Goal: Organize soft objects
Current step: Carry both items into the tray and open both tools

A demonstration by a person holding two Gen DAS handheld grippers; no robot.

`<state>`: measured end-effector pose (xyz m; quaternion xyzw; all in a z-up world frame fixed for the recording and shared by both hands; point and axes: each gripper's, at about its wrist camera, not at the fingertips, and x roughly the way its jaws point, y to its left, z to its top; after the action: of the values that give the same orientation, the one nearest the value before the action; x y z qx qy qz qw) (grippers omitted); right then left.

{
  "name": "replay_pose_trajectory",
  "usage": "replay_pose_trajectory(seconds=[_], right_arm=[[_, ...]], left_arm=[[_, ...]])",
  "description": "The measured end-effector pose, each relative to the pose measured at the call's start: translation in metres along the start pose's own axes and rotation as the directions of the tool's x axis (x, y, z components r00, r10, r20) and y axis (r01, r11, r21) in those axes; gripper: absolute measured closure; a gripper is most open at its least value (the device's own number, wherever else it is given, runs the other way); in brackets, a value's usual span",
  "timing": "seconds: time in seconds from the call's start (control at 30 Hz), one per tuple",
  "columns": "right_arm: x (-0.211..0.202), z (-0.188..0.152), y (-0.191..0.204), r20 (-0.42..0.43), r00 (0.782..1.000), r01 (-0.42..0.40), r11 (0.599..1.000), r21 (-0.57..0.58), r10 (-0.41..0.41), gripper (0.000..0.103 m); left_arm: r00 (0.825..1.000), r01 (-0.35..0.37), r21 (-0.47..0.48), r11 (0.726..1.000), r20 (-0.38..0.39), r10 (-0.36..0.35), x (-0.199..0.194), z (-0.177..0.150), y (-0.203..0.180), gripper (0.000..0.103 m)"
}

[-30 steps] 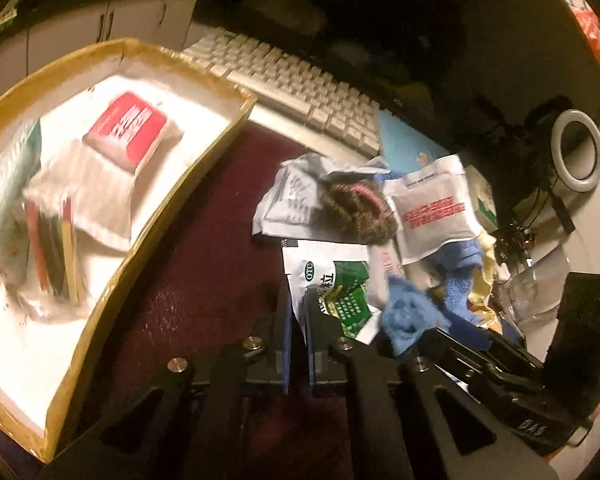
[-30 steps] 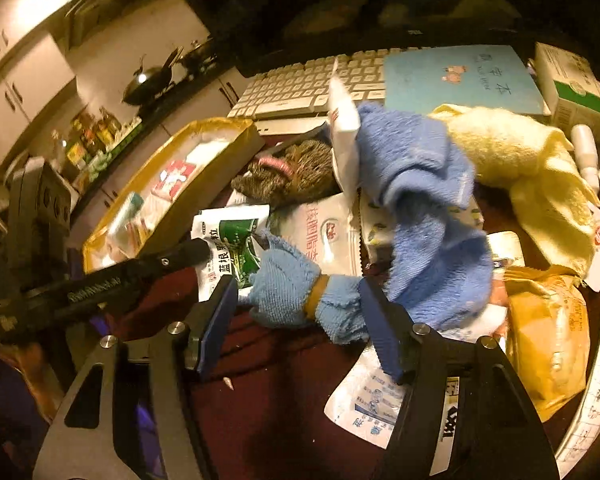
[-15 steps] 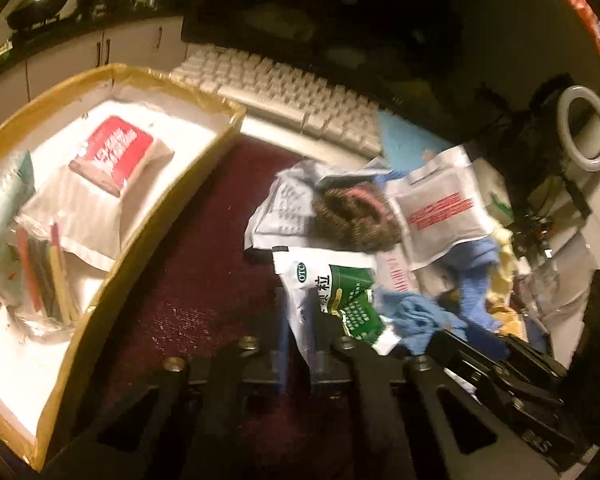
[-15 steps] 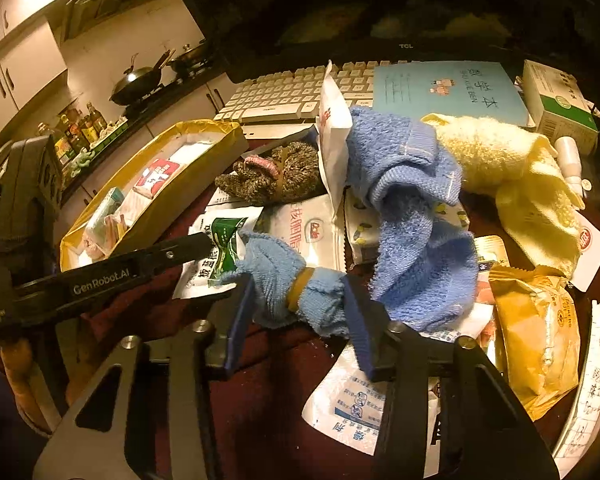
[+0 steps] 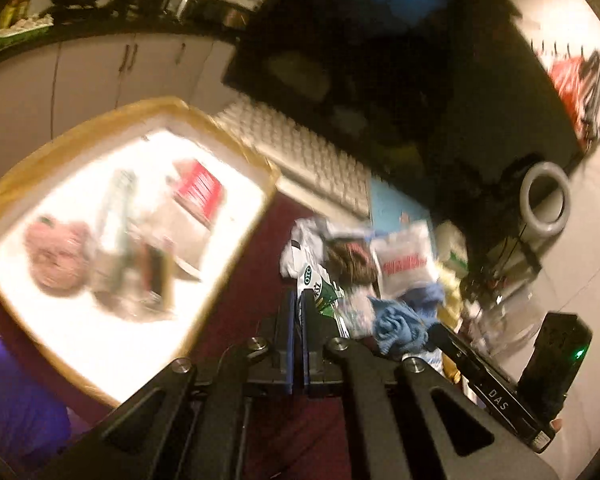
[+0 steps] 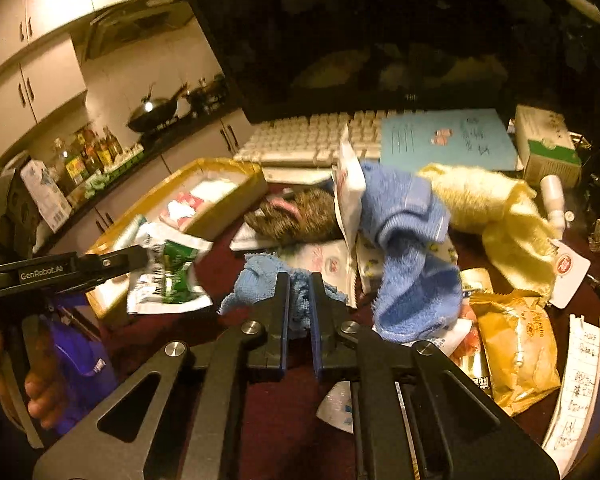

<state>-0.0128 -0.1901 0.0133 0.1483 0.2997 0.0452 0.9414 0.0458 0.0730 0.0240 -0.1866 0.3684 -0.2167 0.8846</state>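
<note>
The left gripper (image 6: 140, 258) is pinched tight on a green and white packet (image 6: 168, 278) and holds it up off the dark red surface (image 6: 284, 416), next to the yellow tray (image 6: 224, 216). The right gripper (image 6: 299, 284) is squeezed shut on a small blue cloth (image 6: 256, 280). A big blue towel (image 6: 412, 240) and a yellow towel (image 6: 492, 208) lie just behind, touching.

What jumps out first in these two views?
Both claws are shut on something: the left claw holds a green-and-white sachet lifted beside the yellow-rimmed tray, and the right claw pinches a small blue cloth at the near edge of the pile. Behind it, a big blue towel and a yellow towel sprawl over packets in front of the keyboard.
</note>
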Motion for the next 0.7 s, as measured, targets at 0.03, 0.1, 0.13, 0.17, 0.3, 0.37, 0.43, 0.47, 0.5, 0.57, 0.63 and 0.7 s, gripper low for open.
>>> replay_pose_trajectory(seconds=[0.03, 0.1, 0.13, 0.17, 0.3, 0.37, 0.43, 0.47, 0.5, 0.57, 0.63, 0.7], right_arm=[[-0.003, 0.003, 0.004, 0.009, 1.0, -0.014, 1.0, 0.01, 0.014, 0.095], [-0.004, 0.011, 0.015, 0.016, 0.998, -0.062, 0.998, 0.022, 0.062, 0.095], [-0.003, 0.015, 0.022, 0.017, 0.996, -0.083, 0.996, 0.026, 0.083, 0.095], [0.001, 0.02, 0.029, 0.018, 0.994, -0.106, 0.994, 0.028, 0.105, 0.095], [0.032, 0.045, 0.064, -0.018, 0.989, -0.144, 0.989, 0.031, 0.145, 0.095], [0.053, 0.058, 0.078, -0.046, 0.988, -0.149, 0.988, 0.033, 0.15, 0.095], [0.075, 0.073, 0.093, -0.061, 0.988, -0.137, 0.99, 0.04, 0.139, 0.095], [0.087, 0.079, 0.099, -0.065, 0.99, -0.123, 0.992, 0.041, 0.125, 0.095], [0.1, 0.086, 0.106, -0.069, 0.992, -0.099, 0.994, 0.045, 0.102, 0.095], [0.119, 0.093, 0.113, -0.07, 0.994, -0.076, 0.995, 0.058, 0.08, 0.095], [0.142, 0.097, 0.119, -0.077, 0.997, -0.026, 0.998, 0.051, 0.03, 0.095], [0.163, 0.096, 0.121, -0.103, 0.995, 0.019, 0.999, 0.036, -0.016, 0.095]], left_arm=[[1.0, -0.008, -0.008, 1.0, 0.029, 0.008, -0.01, 0.006, 0.005, 0.103], [0.997, -0.024, -0.023, 0.999, 0.076, 0.025, -0.025, 0.018, 0.016, 0.103], [0.994, -0.036, -0.036, 0.999, 0.105, 0.04, -0.033, 0.025, 0.022, 0.103], [0.988, -0.057, -0.057, 0.997, 0.139, 0.064, -0.041, 0.035, 0.032, 0.103], [0.977, -0.095, -0.121, 0.988, 0.177, 0.116, -0.052, 0.058, 0.066, 0.103], [0.975, -0.117, -0.143, 0.983, 0.173, 0.141, -0.049, 0.066, 0.082, 0.103], [0.975, -0.143, -0.154, 0.978, 0.149, 0.166, -0.041, 0.073, 0.095, 0.103], [0.974, -0.152, -0.156, 0.976, 0.143, 0.175, -0.035, 0.075, 0.101, 0.103], [0.975, -0.163, -0.157, 0.974, 0.127, 0.183, -0.028, 0.077, 0.106, 0.103], [0.976, -0.167, -0.168, 0.972, 0.113, 0.188, -0.019, 0.075, 0.114, 0.103], [0.977, -0.178, -0.172, 0.969, 0.089, 0.195, -0.01, 0.077, 0.123, 0.103], [0.973, -0.206, -0.168, 0.964, 0.069, 0.22, 0.0, 0.077, 0.129, 0.103]])
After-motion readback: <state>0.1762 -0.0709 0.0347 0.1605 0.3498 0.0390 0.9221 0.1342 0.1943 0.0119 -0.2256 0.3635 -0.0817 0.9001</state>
